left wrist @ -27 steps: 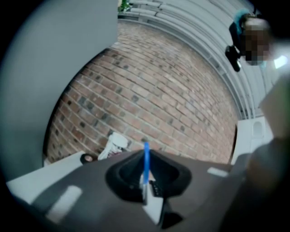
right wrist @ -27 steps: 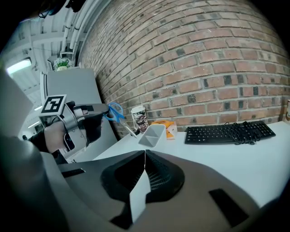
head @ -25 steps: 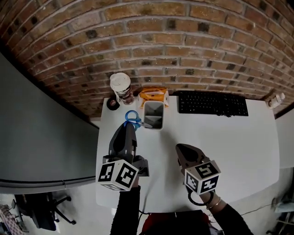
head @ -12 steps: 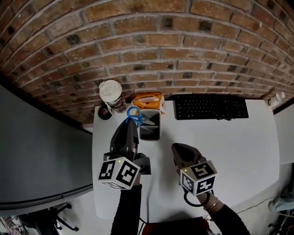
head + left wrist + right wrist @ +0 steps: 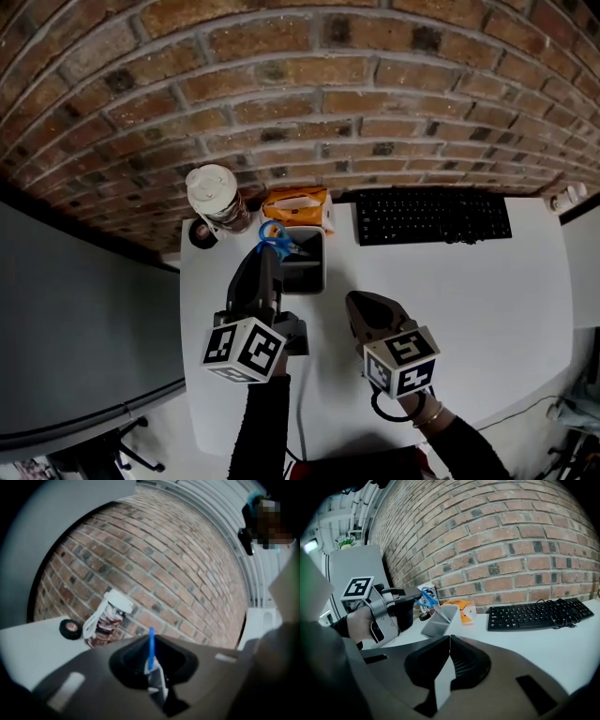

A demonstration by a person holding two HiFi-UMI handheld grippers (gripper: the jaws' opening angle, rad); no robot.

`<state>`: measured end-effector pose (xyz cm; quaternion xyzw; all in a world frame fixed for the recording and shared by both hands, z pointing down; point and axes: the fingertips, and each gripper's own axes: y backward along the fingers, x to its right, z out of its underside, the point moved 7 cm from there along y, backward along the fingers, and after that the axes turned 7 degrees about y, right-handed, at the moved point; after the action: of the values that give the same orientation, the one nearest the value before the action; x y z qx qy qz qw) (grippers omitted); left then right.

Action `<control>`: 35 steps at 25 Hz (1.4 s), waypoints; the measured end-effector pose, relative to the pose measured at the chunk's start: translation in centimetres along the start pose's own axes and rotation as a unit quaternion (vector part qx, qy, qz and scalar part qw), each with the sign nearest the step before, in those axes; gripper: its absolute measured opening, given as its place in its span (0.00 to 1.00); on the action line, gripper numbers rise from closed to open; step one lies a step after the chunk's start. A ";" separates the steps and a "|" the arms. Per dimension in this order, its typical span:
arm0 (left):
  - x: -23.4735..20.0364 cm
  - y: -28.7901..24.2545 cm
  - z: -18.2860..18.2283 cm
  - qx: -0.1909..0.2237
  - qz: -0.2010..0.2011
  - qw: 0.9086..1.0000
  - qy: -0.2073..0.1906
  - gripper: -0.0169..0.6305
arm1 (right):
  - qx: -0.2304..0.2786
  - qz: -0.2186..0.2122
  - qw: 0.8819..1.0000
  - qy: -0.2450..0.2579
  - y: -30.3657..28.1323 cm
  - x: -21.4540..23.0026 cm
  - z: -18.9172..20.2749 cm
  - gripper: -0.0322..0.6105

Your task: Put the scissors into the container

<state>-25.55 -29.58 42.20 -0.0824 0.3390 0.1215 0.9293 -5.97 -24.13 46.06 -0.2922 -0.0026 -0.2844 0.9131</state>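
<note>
Left gripper view looks along the left gripper (image 5: 151,670), whose jaws are clamped on the scissors (image 5: 150,649). A thin blue edge of the handle stands up between them. Seen from the head view, the blue loops sit just past the jaw tips and the blades slant right across the left rim of the grey container (image 5: 302,289). The tips look to be at its mouth, though how deep I cannot tell. The right gripper (image 5: 448,641) is pressed together on nothing, above the white table (image 5: 469,300) and apart from the container. Beyond stand a lidded cup (image 5: 214,190), a tape roll (image 5: 199,232), an orange packet (image 5: 295,199) and a keyboard (image 5: 431,217).

The step in hand seems to be the drop-in. It would go best with the points leading, centred over the opening and lowered well inside before the jaws let go. A blade catching the rim could shove or tip the container.
</note>
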 end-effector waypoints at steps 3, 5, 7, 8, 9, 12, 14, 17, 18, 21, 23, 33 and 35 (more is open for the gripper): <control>-0.6 -0.4 0.7 -0.007 -0.003 1.000 0.007 0.08 | -0.006 0.000 1.000 -0.001 -0.4 0.2 0.3 0.06; -1.0 -0.6 1.1 -0.011 -0.006 1.000 0.010 0.08 | -0.009 0.000 1.000 -0.002 -0.7 0.3 0.5 0.06; -1.3 -0.8 1.4 -0.015 -0.008 1.000 0.013 0.08 | -0.012 0.001 1.000 -0.004 -0.9 0.4 0.5 0.06; -1.4 -0.9 1.5 -0.016 -0.009 1.000 0.014 0.08 | -0.014 0.001 1.000 -0.006 -1.0 0.4 0.5 0.06; -1.5 -1.0 1.7 -0.018 -0.010 1.000 0.014 0.08 | -0.014 0.001 1.000 -0.007 -1.1 0.5 0.5 0.06; -1.9 -1.2 2.0 -0.023 -0.015 1.000 0.015 0.08 | -0.014 0.003 1.000 -0.007 -1.5 0.7 0.8 0.06; -2.2 -1.2 2.1 -0.025 -0.019 0.999 0.015 0.08 | -0.015 0.003 1.000 -0.007 -1.7 0.8 0.8 0.06; -2.6 -1.2 2.1 -0.025 -0.023 0.999 0.016 0.08 | -0.018 0.004 1.000 -0.006 -1.8 0.8 0.9 0.06; -2.7 -1.2 2.1 -0.025 -0.024 0.999 0.016 0.08 | -0.019 0.004 1.000 -0.006 -1.8 0.8 0.9 0.06; -2.9 -1.1 2.1 -0.026 -0.026 0.999 0.014 0.08 | -0.021 0.003 1.000 -0.006 -2.0 0.8 1.0 0.06; -3.1 -1.1 2.1 -0.028 -0.030 0.999 0.009 0.08 | -0.022 0.001 1.000 -0.007 -2.0 0.7 1.0 0.06; -4.0 -0.8 2.2 -0.046 -0.049 0.998 -0.016 0.10 | -0.028 -0.002 1.000 -0.007 -2.1 0.6 1.3 0.06; -4.1 -0.6 2.2 -0.047 -0.051 0.997 -0.018 0.12 | -0.028 -0.002 1.000 -0.007 -2.1 0.6 1.3 0.06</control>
<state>-27.10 -30.34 46.59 -0.1405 0.3114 0.0911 0.9354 -6.35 -25.12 48.38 -0.3193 -0.0020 -0.2844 0.9040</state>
